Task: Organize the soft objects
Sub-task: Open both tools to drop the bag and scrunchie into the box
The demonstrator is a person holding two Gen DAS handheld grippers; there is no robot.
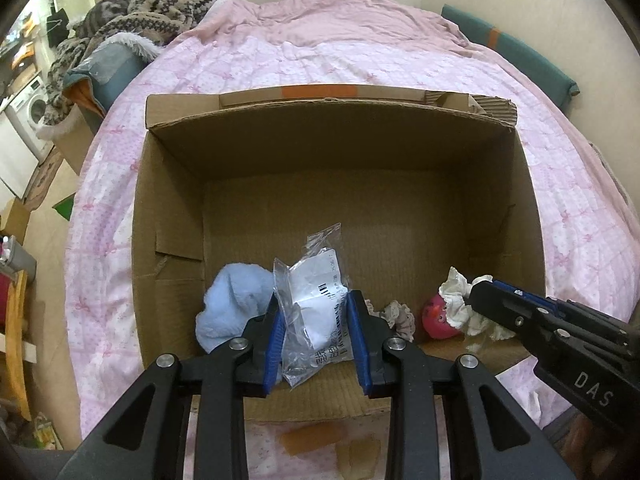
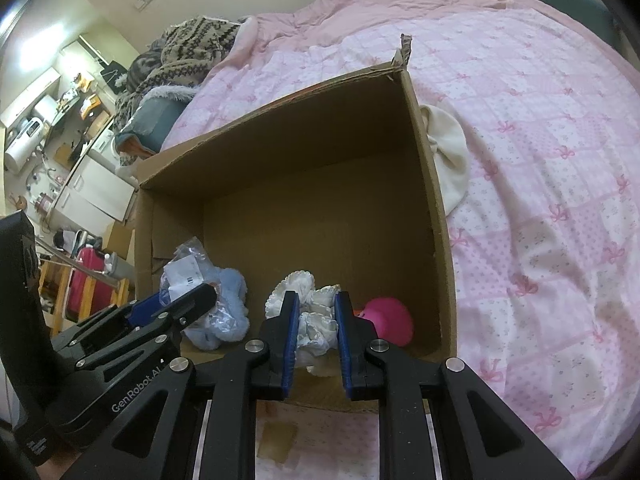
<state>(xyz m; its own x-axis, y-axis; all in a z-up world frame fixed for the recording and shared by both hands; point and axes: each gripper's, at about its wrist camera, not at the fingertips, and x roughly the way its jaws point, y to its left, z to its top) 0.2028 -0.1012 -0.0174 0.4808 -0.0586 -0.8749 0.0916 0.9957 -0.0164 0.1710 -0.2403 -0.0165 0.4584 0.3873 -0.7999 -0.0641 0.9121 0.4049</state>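
Note:
An open cardboard box (image 1: 340, 152) (image 2: 436, 200) sits on a pink bed. My left gripper (image 1: 318, 300) (image 2: 176, 304) is over the box's near side, shut on a clear plastic bag with a white item and label (image 1: 316, 312) (image 2: 182, 272). A light blue fluffy cloth (image 1: 234, 304) (image 2: 228, 312) lies on the box floor to its left. My right gripper (image 2: 317, 300) (image 1: 474, 286) is shut on a white frilly cloth (image 2: 316, 320) (image 1: 460, 300) inside the box. A pink plush toy (image 2: 390, 320) (image 1: 438, 316) lies by it, and a small frilly piece (image 1: 398, 316) between the grippers.
A cream soft item (image 2: 450, 152) lies on the bedspread (image 2: 540, 160) just right of the box. A patterned knit blanket (image 1: 160, 4) and a grey bin (image 1: 108, 68) sit at the bed's far left. Furniture and a washing machine (image 1: 30, 108) stand left of the bed.

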